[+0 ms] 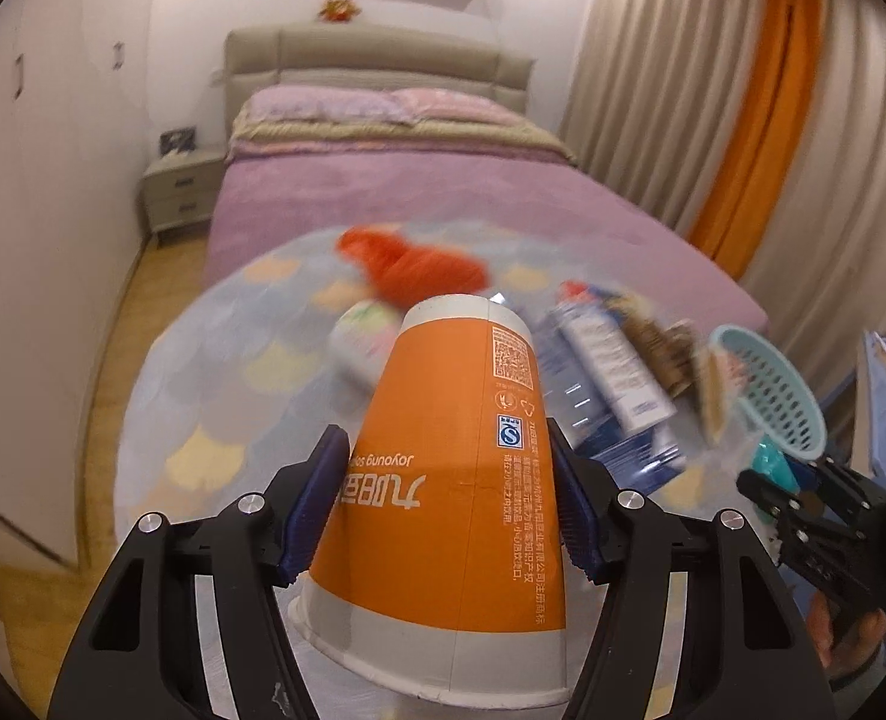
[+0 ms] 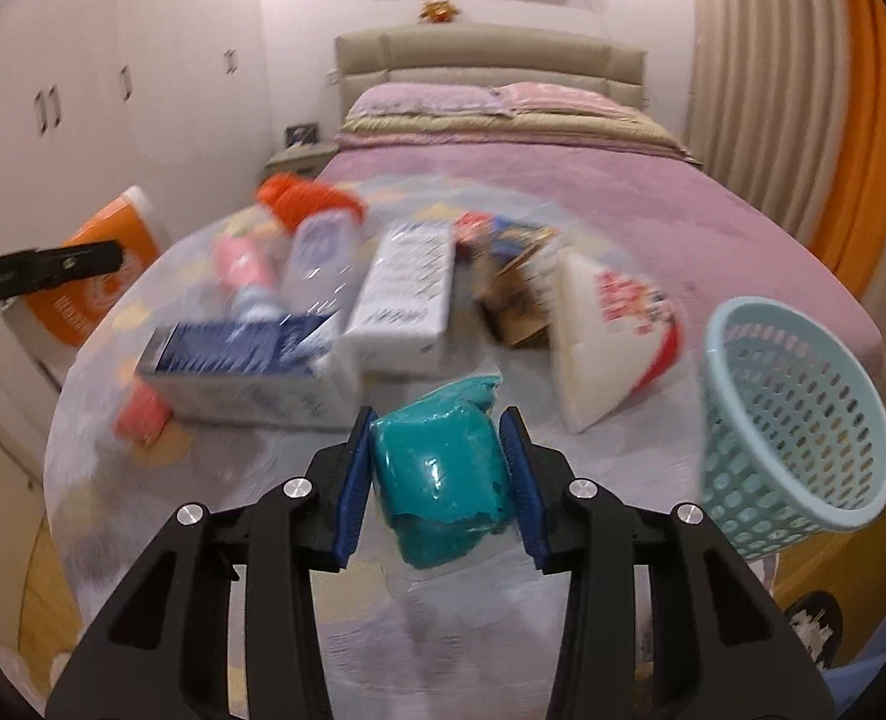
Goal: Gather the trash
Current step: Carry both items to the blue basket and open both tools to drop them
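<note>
Left wrist view: left hand-held gripper point(image 1: 448, 504) clamps an orange paper cup point(image 1: 443, 480), right hand-held gripper point(image 2: 437, 480) grips teal wrapper point(image 2: 443, 474) beside the basket point(image 2: 796, 426).

A round table point(image 2: 113, 510) filled the lower and middle part of both views, with a bed point(image 2: 562, 192) behind it in the upper centre and curtains point(image 2: 802, 90) along the right edge. In the left wrist view, a paper cup point(image 1: 448, 480) sat at lower centre between the left gripper's point(image 1: 448, 498) fingers, rim toward the camera. In the right wrist view, a crumpled wrapper point(image 2: 443, 480) lay at lower centre between the right gripper's point(image 2: 443, 480) fingers. Behind it, boxes point(image 2: 251, 372) lay at centre left, a bottle point(image 2: 317, 240) beyond them, and a bag point(image 2: 610, 330) to the right. A basket point(image 2: 796, 420) sat tilted at the right edge, near the table's rim
</note>
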`<state>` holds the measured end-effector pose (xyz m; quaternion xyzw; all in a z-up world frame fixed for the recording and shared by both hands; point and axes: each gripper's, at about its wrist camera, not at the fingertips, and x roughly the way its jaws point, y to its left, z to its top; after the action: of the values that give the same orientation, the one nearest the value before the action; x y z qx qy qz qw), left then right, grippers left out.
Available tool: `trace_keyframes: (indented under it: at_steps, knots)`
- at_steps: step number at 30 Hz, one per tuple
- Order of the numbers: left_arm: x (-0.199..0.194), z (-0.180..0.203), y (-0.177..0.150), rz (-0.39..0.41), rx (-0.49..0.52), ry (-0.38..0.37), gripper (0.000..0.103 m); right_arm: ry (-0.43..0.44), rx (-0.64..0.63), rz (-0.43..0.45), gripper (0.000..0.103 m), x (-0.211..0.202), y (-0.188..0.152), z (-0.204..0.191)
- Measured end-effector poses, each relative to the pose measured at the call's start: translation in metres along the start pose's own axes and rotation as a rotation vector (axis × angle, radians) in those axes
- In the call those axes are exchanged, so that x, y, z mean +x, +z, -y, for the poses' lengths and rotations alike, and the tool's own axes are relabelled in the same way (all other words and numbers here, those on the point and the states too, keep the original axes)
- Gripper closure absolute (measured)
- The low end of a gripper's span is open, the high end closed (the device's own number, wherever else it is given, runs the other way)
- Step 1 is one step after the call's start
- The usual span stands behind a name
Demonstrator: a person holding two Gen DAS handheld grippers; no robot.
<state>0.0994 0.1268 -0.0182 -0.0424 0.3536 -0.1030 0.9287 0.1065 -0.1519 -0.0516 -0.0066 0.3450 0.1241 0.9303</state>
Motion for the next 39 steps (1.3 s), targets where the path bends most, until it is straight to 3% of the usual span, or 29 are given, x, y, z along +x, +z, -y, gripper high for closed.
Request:
trace_keyframes:
  at_steps: [7,14,23,31,39]
  knots:
    - [0.013,0.083,0.029,0.022,0.113,-0.114,0.041,-0.083,0.125,0.044,0.065,-0.013,0.017,0.062]
    - [0.062,0.178,0.051,-0.024,0.192,-0.267,0.041,-0.194,0.258,0.069,0.065,-0.023,0.024,0.141]
    - [0.131,0.276,0.062,-0.099,0.258,-0.369,0.041,-0.282,0.436,0.014,0.065,-0.004,0.020,0.236]
    - [0.197,0.324,0.053,-0.197,0.221,-0.415,0.041,-0.319,0.521,-0.084,0.065,0.025,0.005,0.279]
    - [0.226,0.345,0.046,-0.250,0.205,-0.434,0.039,-0.338,0.590,-0.133,0.058,0.040,-0.012,0.304]
